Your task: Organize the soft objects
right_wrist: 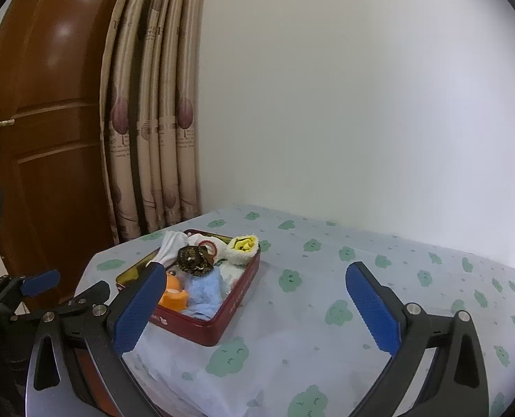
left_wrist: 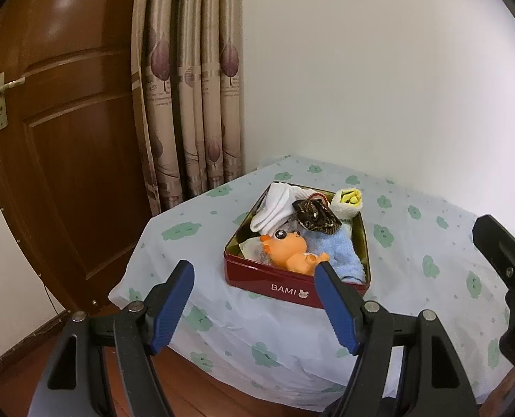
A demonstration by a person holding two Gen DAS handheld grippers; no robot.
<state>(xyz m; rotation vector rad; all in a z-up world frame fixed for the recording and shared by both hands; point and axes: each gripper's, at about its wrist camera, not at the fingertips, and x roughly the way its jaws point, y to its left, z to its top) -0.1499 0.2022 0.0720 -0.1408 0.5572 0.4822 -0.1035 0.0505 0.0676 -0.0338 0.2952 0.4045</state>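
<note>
tin: a red tin (left_wrist: 293, 286) marked "bami" sits on the table (left_wrist: 413, 243), near the corner by the curtain, lid off.
in the tin: an orange toy (left_wrist: 292, 248) at the near end, a blue cloth (left_wrist: 340, 248) beside it, a dark patterned pouch (left_wrist: 314, 219) lying on top in the middle, a white sock (left_wrist: 274, 206) draped over the far left rim.
rolled towel: a white and yellow towel roll (left_wrist: 347, 203) perched at the far right corner of the tin, leaning on the rim.
table cover: pale sheet with green cloud shapes, hanging over the near edge.
left gripper: the left gripper (left_wrist: 254, 299) hangs off the near edge of the table, jaws spread wide, nothing between them; its right pad lines up with the tin's front wall, but i cannot tell if it touches.
right gripper: the right gripper (right_wrist: 257, 307) is over the table to the right of the tin, jaws wide apart and empty.
room: a brown door (left_wrist: 59, 121) and striped curtain (left_wrist: 188, 87) behind, plain white wall.
</note>
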